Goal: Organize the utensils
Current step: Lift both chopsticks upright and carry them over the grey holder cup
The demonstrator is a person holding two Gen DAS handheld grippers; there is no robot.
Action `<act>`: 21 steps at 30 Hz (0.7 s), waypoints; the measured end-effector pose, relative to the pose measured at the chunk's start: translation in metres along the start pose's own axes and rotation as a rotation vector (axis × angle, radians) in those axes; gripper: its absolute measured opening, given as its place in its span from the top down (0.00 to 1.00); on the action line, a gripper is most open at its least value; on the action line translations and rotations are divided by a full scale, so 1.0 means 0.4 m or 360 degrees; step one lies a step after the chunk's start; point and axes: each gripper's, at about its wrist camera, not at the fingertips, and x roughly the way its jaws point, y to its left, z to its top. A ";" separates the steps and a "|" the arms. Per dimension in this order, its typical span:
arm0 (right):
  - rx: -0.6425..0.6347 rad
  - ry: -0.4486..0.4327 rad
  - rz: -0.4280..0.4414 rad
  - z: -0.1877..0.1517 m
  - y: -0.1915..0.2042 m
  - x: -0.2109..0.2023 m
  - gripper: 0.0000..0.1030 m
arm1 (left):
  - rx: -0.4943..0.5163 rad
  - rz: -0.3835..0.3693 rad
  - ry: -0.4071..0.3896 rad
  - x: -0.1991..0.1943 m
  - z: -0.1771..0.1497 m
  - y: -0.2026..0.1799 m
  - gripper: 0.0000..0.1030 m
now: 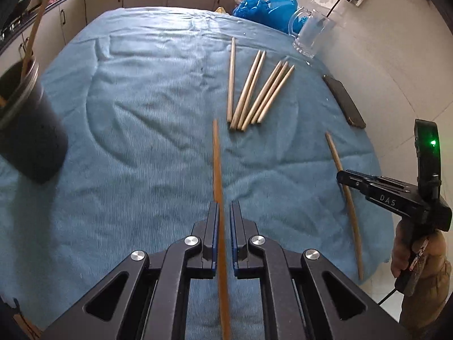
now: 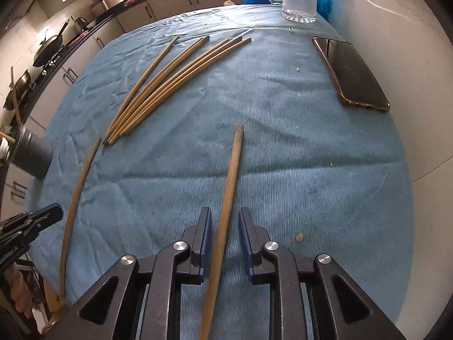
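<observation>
1. left claw (image 1: pixel 224 212) straddles a thin brown wooden chopstick (image 1: pixel 218 187) near the table's front edge, narrow gap, not pinching.
2. right claw (image 2: pixel 225 221) spread around another wooden chopstick (image 2: pixel 230 187).
3. step looks like pickup; next: close, carry to the dark cylindrical holder (image 1: pixel 25 130) at the left edge.

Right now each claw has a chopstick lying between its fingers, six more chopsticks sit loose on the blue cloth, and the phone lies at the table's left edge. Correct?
Not quite: the phone lies at the right edge of the table, as the right wrist view shows. The rest holds: a chopstick runs between the left claw fingers, another chopstick between the right claw fingers, and six chopsticks lie on the blue cloth.
</observation>
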 end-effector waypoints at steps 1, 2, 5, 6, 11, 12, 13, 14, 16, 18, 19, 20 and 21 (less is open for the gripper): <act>0.0001 0.0001 -0.0009 0.008 0.004 0.004 0.80 | 0.0000 0.0009 0.0009 0.010 0.017 -0.003 0.94; 0.0007 0.0006 -0.0020 0.020 0.003 0.012 0.80 | 0.0002 0.0013 0.0018 0.023 0.033 -0.005 0.94; 0.0014 0.0021 -0.0048 0.039 0.008 0.022 0.80 | 0.0015 0.0086 0.0052 0.074 0.078 -0.009 0.94; 0.0014 0.0033 -0.0057 0.050 0.010 0.025 0.80 | 0.0009 0.0105 0.0074 0.091 0.092 -0.009 0.94; -0.0002 0.0114 -0.0102 0.092 0.020 0.043 0.80 | -0.0020 0.0108 0.0145 0.135 0.134 -0.004 0.94; -0.0011 0.0129 -0.0109 0.097 0.022 0.047 0.80 | -0.0018 0.0107 0.0155 0.139 0.141 -0.003 0.94; -0.0019 0.0148 -0.0115 0.106 0.025 0.051 0.80 | -0.0019 0.0106 0.0162 0.144 0.147 -0.001 0.94; -0.0027 0.0172 -0.0117 0.116 0.026 0.056 0.80 | -0.0023 0.0103 0.0167 0.147 0.151 0.002 0.94; -0.0035 0.0231 -0.0114 0.141 0.021 0.066 0.80 | -0.0031 0.0098 0.0177 0.154 0.160 0.006 0.94; -0.0026 0.0282 -0.0109 0.164 0.016 0.075 0.80 | -0.0025 0.0095 0.0186 0.159 0.168 0.005 0.94; -0.0026 0.0301 -0.0111 0.175 0.016 0.080 0.80 | -0.0015 0.0099 0.0187 0.159 0.170 0.004 0.94; -0.0026 0.0318 -0.0114 0.185 0.016 0.084 0.80 | -0.0006 0.0104 0.0187 0.161 0.173 0.002 0.94; -0.0027 0.0332 -0.0121 0.194 0.016 0.088 0.80 | 0.0004 0.0107 0.0190 0.163 0.176 0.001 0.94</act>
